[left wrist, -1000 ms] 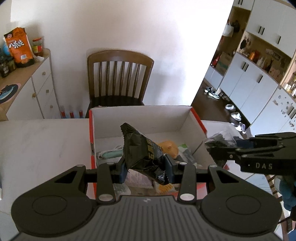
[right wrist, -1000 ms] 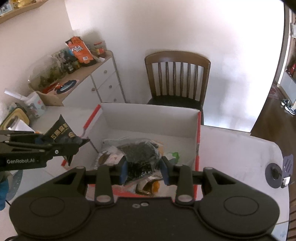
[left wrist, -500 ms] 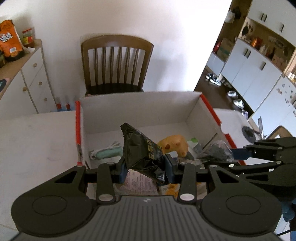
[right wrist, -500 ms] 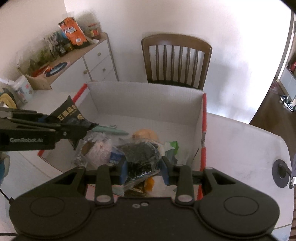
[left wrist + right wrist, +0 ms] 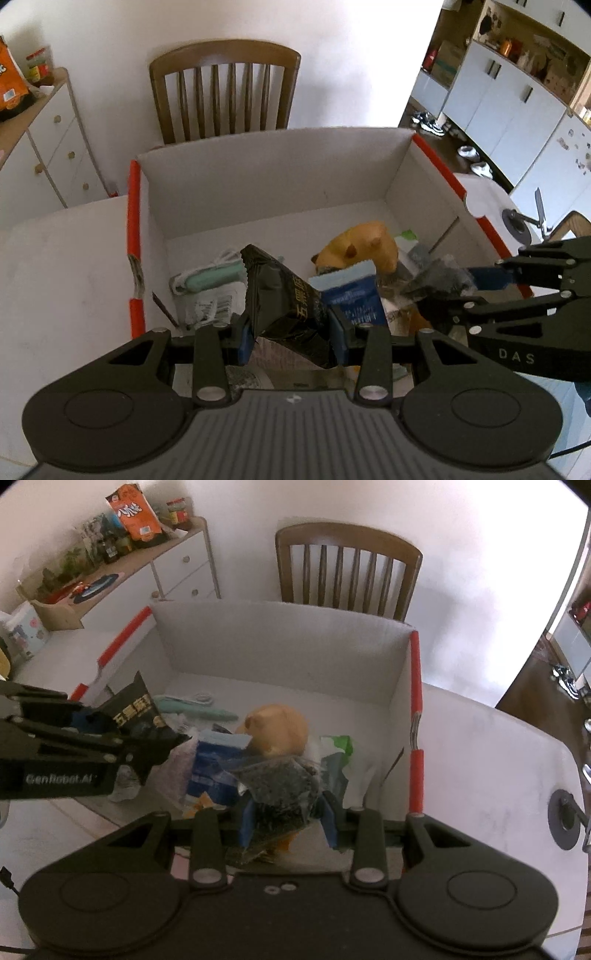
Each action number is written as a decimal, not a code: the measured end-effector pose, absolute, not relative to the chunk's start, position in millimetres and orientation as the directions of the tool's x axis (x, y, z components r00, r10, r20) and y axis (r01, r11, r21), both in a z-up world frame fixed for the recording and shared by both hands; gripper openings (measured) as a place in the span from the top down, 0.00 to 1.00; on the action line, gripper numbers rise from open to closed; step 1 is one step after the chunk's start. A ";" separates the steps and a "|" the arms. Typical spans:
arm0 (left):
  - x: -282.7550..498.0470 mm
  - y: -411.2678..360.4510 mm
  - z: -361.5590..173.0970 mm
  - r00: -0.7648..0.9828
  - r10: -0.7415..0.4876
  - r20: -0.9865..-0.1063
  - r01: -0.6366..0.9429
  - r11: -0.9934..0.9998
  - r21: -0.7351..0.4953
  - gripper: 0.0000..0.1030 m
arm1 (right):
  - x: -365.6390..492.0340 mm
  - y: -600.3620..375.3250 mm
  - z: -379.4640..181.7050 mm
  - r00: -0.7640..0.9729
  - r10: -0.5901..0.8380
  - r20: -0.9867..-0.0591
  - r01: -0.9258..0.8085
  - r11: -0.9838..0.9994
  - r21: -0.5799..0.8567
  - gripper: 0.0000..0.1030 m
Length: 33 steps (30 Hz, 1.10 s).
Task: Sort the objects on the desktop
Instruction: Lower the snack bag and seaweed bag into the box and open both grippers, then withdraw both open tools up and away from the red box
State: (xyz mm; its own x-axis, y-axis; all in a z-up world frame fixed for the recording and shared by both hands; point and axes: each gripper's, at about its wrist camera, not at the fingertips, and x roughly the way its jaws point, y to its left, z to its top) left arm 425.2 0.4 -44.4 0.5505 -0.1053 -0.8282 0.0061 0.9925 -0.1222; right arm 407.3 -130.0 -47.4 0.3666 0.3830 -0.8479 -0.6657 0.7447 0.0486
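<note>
My left gripper point(image 5: 291, 338) is shut on a black snack packet point(image 5: 284, 295) with gold lettering, held over the near part of a white cardboard box point(image 5: 266, 184) with red edges. My right gripper point(image 5: 288, 821) is shut on a clear bag of dark granules point(image 5: 284, 782), also over the box's near side. Each gripper shows in the other's view: the right one point(image 5: 436, 284) at the right, the left one point(image 5: 147, 734) at the left. Inside the box lie an orange toy animal point(image 5: 280, 727), a blue packet point(image 5: 354, 295), a mint green item with a cord point(image 5: 210, 277) and other packets.
The box stands on a white marble table point(image 5: 62, 266). A wooden chair point(image 5: 225, 88) stands behind the box. A white sideboard point(image 5: 147, 572) with snacks and jars is at the left. A round black fitting point(image 5: 565, 816) sits on the table at the right.
Both grippers have moved forward and down over the box with their packets still held. The box now fills more of both views.
</note>
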 end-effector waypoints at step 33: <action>408.6 -4.9 -18.8 0.565 -0.112 -0.818 0.018 0.992 -0.123 0.58 | 392.3 -139.0 -29.6 0.388 0.400 -0.831 -0.675 0.737 0.039 0.56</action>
